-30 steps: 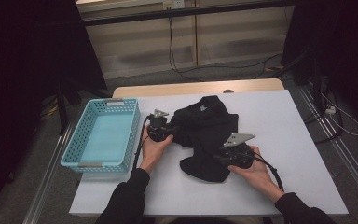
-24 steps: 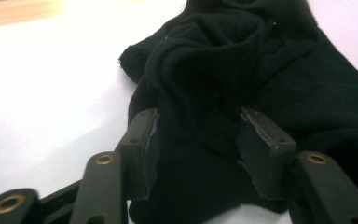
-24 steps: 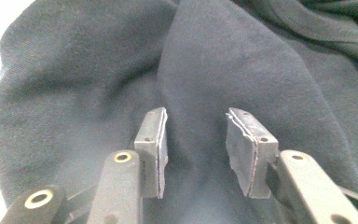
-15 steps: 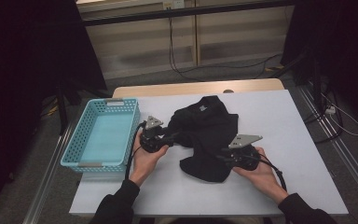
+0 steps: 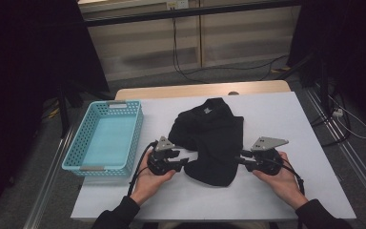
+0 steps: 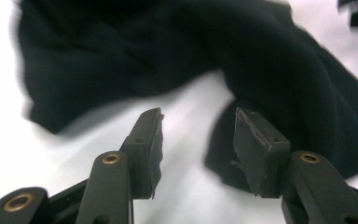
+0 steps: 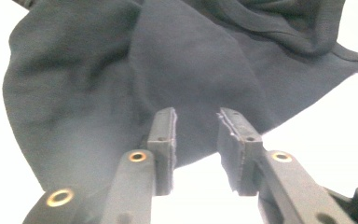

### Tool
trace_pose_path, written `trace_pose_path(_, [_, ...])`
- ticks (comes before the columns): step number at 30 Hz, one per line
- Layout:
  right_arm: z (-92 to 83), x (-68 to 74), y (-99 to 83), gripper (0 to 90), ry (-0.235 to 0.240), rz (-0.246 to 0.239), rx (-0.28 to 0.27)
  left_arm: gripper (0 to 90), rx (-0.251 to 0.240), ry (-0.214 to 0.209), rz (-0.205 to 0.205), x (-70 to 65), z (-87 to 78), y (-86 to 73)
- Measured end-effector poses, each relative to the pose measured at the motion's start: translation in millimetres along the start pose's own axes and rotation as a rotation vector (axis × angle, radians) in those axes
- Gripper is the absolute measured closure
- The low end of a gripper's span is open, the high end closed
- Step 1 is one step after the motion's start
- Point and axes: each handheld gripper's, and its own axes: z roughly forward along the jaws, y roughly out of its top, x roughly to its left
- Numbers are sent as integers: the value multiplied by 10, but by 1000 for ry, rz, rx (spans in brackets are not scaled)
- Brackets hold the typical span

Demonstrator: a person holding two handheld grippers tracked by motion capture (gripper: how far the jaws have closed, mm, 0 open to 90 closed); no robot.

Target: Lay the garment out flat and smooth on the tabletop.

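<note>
The left gripper [image 5: 185, 163] has its jaws apart, just closing, on bare table. The right gripper [image 5: 238, 159] has narrower, closing jaws that straddle the hem of the crumpled black fabric garment [image 5: 211, 138], unpinched, mid-table on the white table [image 5: 271, 114]; light-blue perforated plastic basket [image 5: 78, 148] at nine o'clock.

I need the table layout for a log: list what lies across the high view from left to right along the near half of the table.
Blue basket → left gripper → black garment → right gripper → bare white table.
</note>
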Motion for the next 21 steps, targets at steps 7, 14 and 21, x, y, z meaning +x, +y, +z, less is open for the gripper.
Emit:
trace_pose_path(7, [53, -85, -95, 710, -28, 12, 58, 524, 60, -31, 71, -141, 124, -34])
trace_pose_path(14, [142, -28, -139, 602, 8, 4, 84, 551, 61, -49, 93, -188, 153, -45])
trace_pose_path(21, [218, 24, -143, 509, 80, 8, 72, 711, 75, -126, 86, -177, 164, -28])
